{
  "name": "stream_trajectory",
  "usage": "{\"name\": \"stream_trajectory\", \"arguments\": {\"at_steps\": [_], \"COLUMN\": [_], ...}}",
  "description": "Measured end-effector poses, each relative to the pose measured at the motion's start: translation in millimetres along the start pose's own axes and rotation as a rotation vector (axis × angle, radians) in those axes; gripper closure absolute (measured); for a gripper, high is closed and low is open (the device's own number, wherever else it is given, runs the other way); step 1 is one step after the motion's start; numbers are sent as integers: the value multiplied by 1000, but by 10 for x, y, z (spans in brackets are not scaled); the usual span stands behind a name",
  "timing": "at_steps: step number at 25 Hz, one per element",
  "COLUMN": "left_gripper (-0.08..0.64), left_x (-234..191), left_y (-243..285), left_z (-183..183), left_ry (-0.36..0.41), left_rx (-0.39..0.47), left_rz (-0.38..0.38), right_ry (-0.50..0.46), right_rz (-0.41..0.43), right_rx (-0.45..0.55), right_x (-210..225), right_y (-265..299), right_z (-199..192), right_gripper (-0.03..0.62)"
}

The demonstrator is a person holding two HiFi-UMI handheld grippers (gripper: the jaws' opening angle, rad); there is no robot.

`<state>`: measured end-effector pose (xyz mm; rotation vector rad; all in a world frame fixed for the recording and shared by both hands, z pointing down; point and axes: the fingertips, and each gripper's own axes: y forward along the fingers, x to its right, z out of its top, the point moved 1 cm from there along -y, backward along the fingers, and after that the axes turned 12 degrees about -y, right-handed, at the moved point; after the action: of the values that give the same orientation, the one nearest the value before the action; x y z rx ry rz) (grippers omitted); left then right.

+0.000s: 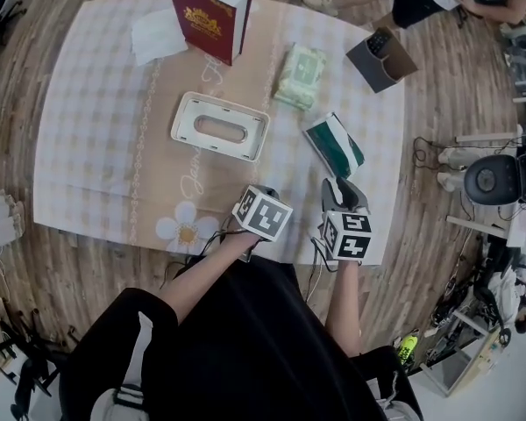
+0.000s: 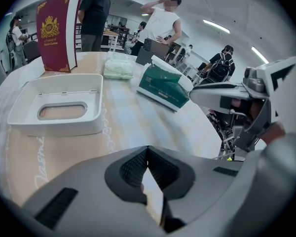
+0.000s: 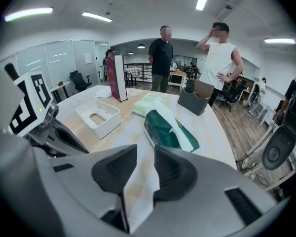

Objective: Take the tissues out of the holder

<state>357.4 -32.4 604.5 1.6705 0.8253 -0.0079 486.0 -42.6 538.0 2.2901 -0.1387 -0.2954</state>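
The white tissue holder (image 1: 186, 117) (image 2: 54, 125) (image 3: 106, 123) lies on the checked tablecloth at mid-table, its oval slot showing only cloth. Right of it lies a green-and-white tissue pack (image 1: 333, 145) (image 2: 163, 85) (image 3: 167, 130). A pale green pack (image 1: 300, 75) (image 2: 118, 65) sits farther back. My left gripper (image 1: 267, 191) (image 2: 147, 149) hovers at the near table edge, jaws shut on nothing. Beside it, my right gripper (image 1: 340, 184) (image 3: 145, 149) points at the green-and-white pack, a narrow gap between its jaws with nothing in it.
A dark red book (image 1: 206, 16) (image 2: 56, 31) stands upright at the far edge, with loose white tissues (image 1: 158, 35) left of it. A grey box (image 1: 381, 58) (image 3: 195, 101) sits at the far right corner. People stand beyond the table. A fan (image 1: 495, 180) and clutter fill the floor to the right.
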Motion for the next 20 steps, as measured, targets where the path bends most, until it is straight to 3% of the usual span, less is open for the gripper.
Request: {"name": "stream_trajectory", "arguments": {"at_steps": [3, 8, 20], "left_gripper": [552, 551, 552], "left_x": [7, 63, 365], "left_y": [10, 33, 125], "left_z": [-32, -85, -292], "left_ry": [16, 49, 151], "left_rx": [-3, -14, -51], "left_rz": [-2, -9, -25], "right_ry": [44, 126, 250], "right_rz": [2, 26, 48], "right_rx": [-7, -16, -82], "right_x": [-68, -204, -476], "right_y": [-38, -126, -375], "right_z": [-106, -252, -725], "right_gripper": [525, 567, 578]}}
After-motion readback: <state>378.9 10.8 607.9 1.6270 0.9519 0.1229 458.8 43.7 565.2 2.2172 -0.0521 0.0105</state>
